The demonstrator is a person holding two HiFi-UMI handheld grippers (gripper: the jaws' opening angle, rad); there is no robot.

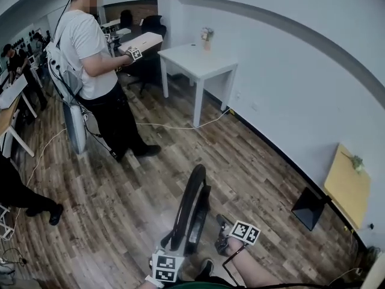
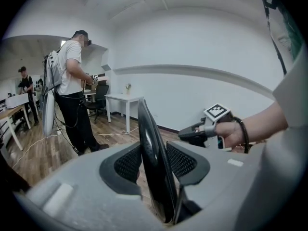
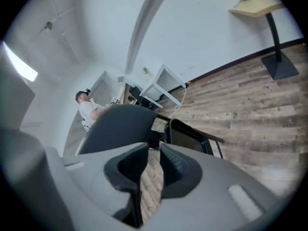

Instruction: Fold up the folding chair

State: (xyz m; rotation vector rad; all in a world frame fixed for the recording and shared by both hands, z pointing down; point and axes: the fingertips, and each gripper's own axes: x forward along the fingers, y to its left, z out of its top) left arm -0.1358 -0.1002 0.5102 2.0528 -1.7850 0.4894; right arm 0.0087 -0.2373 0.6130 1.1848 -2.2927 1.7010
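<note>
The black folding chair (image 1: 191, 206) stands folded flat and upright on the wood floor just in front of me. My left gripper (image 1: 174, 245) is shut on its top edge; in the left gripper view the thin curved backrest (image 2: 149, 143) runs up between the two pads (image 2: 126, 163). My right gripper (image 1: 221, 224) hovers just right of the chair, apart from it, and also shows as the right gripper (image 2: 192, 131) in the left gripper view. In its own view the right gripper (image 3: 153, 150) has a narrow gap with only floor between the jaws, and the chair (image 3: 115, 129) lies beyond.
A person (image 1: 99, 59) with grippers stands at the back left beside a white table (image 1: 198, 59). A white cable (image 1: 174, 126) crosses the floor. A yellow board on a black stand (image 1: 348, 185) is by the right wall. Another person's legs (image 1: 18, 191) are at the left.
</note>
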